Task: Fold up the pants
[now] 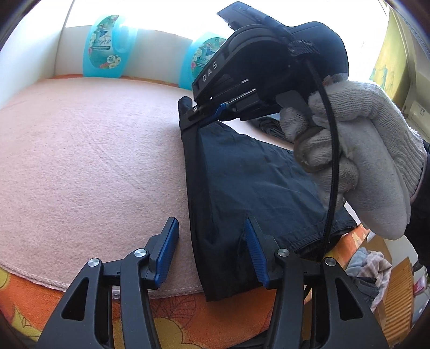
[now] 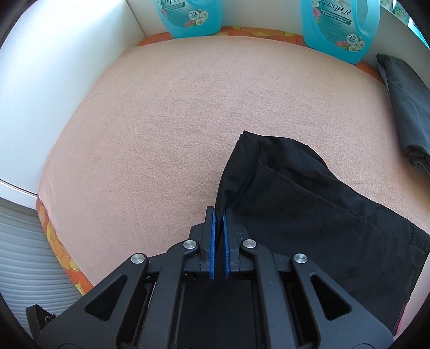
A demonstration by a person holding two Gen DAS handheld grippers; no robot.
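Dark navy pants (image 1: 250,185) lie folded on a pink towel (image 1: 88,161), their near end hanging over the front edge. My left gripper (image 1: 211,228) is open; its right finger rests on the pants' near end, the left finger stands over bare towel. My right gripper (image 2: 219,214) is shut on the pants' edge (image 2: 295,201) and lifts a fold of it. In the left wrist view the right gripper (image 1: 199,112) shows, held by a gloved hand (image 1: 357,166), gripping the pants' far corner.
Two blue detergent bottles (image 2: 190,16) (image 2: 341,29) stand at the back against a white wall. A folded grey garment (image 2: 408,107) lies at the right. An orange patterned cover (image 1: 174,316) shows under the towel. Loose clothes (image 1: 365,265) lie below at the right.
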